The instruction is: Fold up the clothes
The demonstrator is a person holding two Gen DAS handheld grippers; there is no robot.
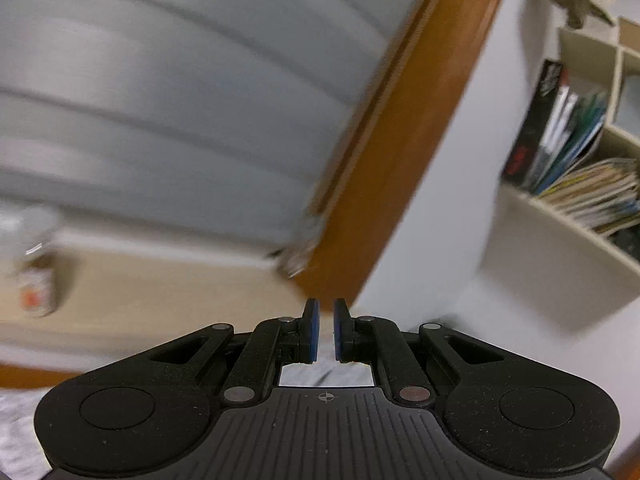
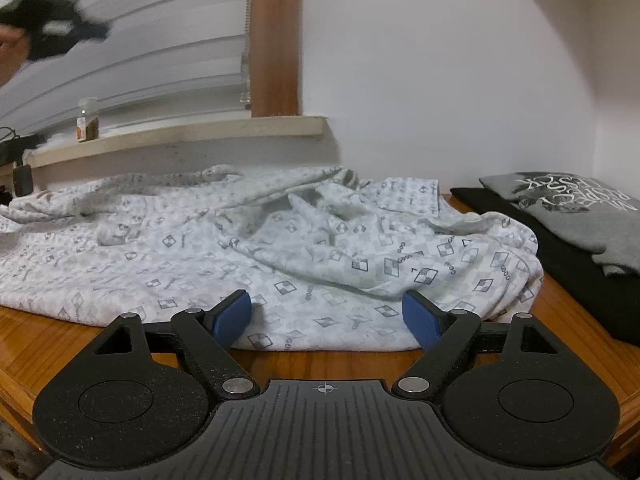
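Wooden table (image 2: 560,300) carries a crumpled white patterned garment (image 2: 280,248), spread out for folding; folded grey and black clothes (image 2: 576,216) sit aside, apparently finished. The right gripper (image 2: 327,316) hovers at its hem, pads wide apart. The left gripper (image 1: 324,330), raised, is pinched together on nothing.

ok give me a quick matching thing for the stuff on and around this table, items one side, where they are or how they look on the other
Items
1. patterned white garment
2. grey printed shirt
3. small jar
4. right gripper

Descriptions
A. standing on the window ledge
B. folded, lying on a black garment at the right
C. jaws wide apart, nothing between them, at the near hem
D. spread out and crumpled across the wooden table

Pairs: 1-D, 2-B, 3-A, 4-C
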